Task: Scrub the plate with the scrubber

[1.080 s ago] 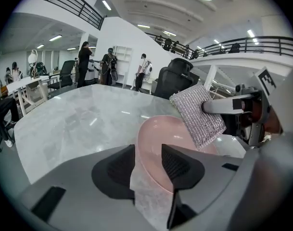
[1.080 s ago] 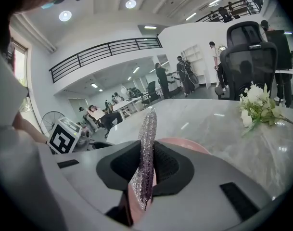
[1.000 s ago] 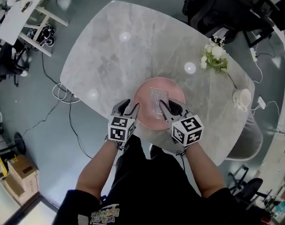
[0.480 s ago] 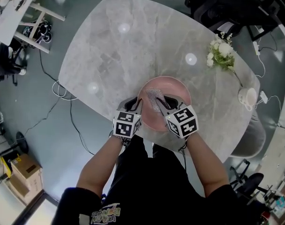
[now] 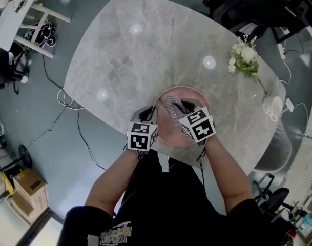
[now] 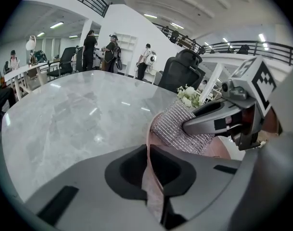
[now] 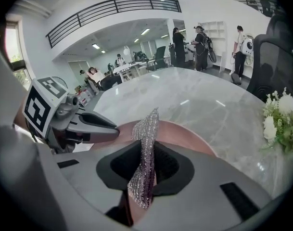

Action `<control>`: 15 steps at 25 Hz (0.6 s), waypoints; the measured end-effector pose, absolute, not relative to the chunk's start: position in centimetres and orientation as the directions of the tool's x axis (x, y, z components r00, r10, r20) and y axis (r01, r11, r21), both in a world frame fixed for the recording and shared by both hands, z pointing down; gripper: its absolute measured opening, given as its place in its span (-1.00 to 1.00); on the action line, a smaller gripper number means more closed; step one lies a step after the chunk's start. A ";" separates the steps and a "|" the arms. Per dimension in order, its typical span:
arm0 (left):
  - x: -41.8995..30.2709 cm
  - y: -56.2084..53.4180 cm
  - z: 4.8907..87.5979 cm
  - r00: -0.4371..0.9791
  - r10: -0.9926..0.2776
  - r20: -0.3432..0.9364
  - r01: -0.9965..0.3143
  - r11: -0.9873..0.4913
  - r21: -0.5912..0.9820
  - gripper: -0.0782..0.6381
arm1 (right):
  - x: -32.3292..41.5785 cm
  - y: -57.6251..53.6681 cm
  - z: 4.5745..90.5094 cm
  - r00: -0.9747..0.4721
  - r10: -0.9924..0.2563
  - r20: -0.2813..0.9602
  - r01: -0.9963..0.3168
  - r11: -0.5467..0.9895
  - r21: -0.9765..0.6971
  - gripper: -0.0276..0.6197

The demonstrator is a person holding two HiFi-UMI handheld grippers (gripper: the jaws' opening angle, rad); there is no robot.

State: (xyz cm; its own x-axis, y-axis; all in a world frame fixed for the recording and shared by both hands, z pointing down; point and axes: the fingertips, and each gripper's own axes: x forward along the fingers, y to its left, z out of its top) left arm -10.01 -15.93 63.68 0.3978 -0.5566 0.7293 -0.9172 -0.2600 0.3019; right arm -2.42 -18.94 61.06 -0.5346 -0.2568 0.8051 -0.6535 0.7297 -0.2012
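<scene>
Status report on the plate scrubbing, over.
Left tongs just closed onto plate rim. Right tongs shut on scrubber, over the plate. Flowers stand apart, nothing blocking.

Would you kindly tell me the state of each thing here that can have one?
Left gripper, jaws have just been closing, now pinching the plate rim.
Right gripper, shut on the scrubber.
Plate, on the table, rim clamped.
Scrubber, pinched, standing on edge over the plate.
</scene>
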 end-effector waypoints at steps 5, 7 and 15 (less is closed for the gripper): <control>-10.1 -15.9 63.5 0.397 -0.561 0.726 -0.918 -0.259 0.302 -0.69 | -2.1 -19.7 61.6 -0.494 -0.263 0.829 -0.670 0.722 -0.170 -0.67; -10.2 -15.9 63.6 0.396 -0.563 0.726 -0.918 -0.257 0.301 -0.69 | -1.8 -20.1 61.8 -0.479 -0.269 0.836 -0.680 0.716 -0.159 -0.67; -10.1 -15.9 63.6 0.390 -0.570 0.723 -0.920 -0.256 0.295 -0.69 | 0.2 -21.8 62.2 -0.405 -0.307 0.861 -0.718 0.690 -0.092 -0.66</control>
State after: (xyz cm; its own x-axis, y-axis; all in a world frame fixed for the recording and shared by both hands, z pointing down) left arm -10.10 -15.94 63.61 0.3904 -0.5702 0.7228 -0.9205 -0.2562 0.2951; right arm 0.20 -21.81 62.20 -0.4049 -0.3069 0.8613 -0.7182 0.6897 -0.0919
